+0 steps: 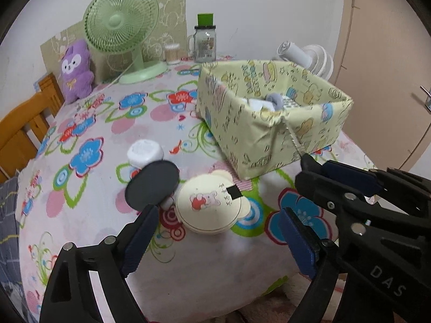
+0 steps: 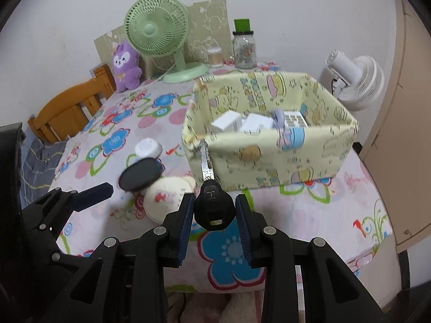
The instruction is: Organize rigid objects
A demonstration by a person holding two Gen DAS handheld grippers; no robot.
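Note:
My right gripper is shut on a black-headed car key; its metal blade points at the near wall of the yellow patterned box. The box holds several white items and a lilac piece. In the left wrist view the right gripper holds the key by the box's near corner. My left gripper is open and empty, just short of a cream bear-shaped case. A black disc lies beside it, partly over a white round item.
The table has a flowered cloth. At the back stand a green fan, a purple plush, a glass jar with a green lid and a cotton-swab pot. A wooden chair stands left, a white fan right.

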